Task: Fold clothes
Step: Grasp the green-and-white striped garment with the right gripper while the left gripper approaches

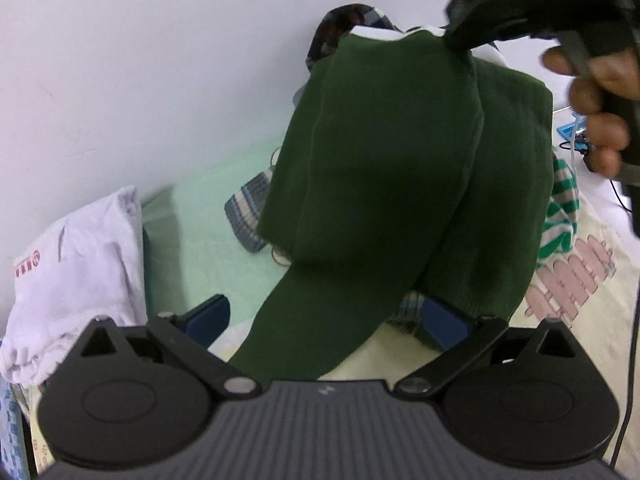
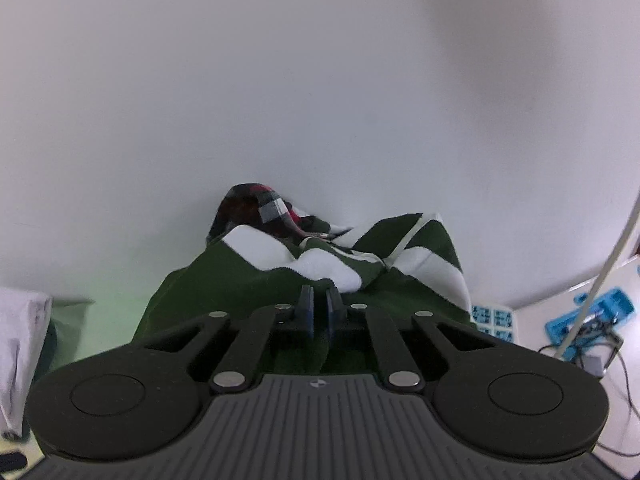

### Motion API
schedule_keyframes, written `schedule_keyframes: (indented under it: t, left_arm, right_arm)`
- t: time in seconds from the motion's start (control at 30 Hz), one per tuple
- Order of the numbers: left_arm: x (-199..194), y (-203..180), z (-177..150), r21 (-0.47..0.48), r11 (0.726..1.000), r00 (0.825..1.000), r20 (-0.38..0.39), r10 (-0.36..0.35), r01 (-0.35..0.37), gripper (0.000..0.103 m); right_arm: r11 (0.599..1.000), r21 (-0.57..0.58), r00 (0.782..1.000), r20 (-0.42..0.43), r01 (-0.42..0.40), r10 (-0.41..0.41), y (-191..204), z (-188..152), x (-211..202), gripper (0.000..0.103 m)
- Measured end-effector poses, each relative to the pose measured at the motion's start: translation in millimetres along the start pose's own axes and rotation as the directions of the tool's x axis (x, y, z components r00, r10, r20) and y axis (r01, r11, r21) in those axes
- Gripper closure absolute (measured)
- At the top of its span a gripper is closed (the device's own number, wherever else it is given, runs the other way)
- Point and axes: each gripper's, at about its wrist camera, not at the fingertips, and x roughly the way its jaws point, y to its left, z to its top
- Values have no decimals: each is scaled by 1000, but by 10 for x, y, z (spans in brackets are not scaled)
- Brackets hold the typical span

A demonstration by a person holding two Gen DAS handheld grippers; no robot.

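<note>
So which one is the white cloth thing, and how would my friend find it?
Start at the pale wall and follow it down to the mint-green sheet. At the sheet's left edge, against the wall, slumps the white garment. It is the only plain white piece, with small red print on its side, while its neighbours are dark green or striped.

No legible txt – red print on white cloth (image 1: 76, 264) blurred.

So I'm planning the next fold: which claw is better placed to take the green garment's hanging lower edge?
Left. The left claw is open at the green garment's hanging lower edge, while the right claw is already shut on its top.
</note>
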Motion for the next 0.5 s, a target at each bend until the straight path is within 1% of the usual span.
schedule_keyframes:
  t: [0.03,0.07,0.13,0.2,0.27,0.33,0.37,0.43,0.47,0.5]
  left_arm:
    - [-1,0,-20,4,1000,1000,5,2,-2,1]
    - [-4,-3,-36,8,1000,1000,11,1,-1,1]
    - [-16,-28,-47,23,1000,999,30,-10,10,1]
    - [-18,-78,-41,42,999,999,50,-17,15,1]
    - [-10,-155,-19,65,997,997,65,-33,28,1]
    - [16,-249,13,92,995,997,71,-40,34,1]
    - [29,-296,29,105,994,996,73,-44,36,1]
    - [68,-334,48,96,994,996,64,-60,53,1]
    - [90,-343,55,83,994,996,56,-69,65,1]
    - [102,-343,56,68,995,995,48,-83,79,1]
  right_arm:
    - [1000,7,1000,5,-14,14,-44,-32,-54,98]
    - [999,21,999,6,-33,33,-95,-57,-108,101]
    - [998,16,998,12,-62,62,-163,-104,-233,102]
    - [997,-6,996,13,-83,83,-181,-146,-346,103]
    - [991,-27,991,2,-135,135,-102,-153,-432,103]
    - [988,-103,993,10,-116,118,29,-162,-546,103]
    - [989,-115,995,23,-89,93,56,-157,-569,103]
    - [996,-57,998,5,-65,66,-33,-99,-497,98]
    - [998,-11,998,-4,-68,68,-107,-62,-438,90]
    - [997,38,998,-2,-62,63,-186,-28,-373,74]
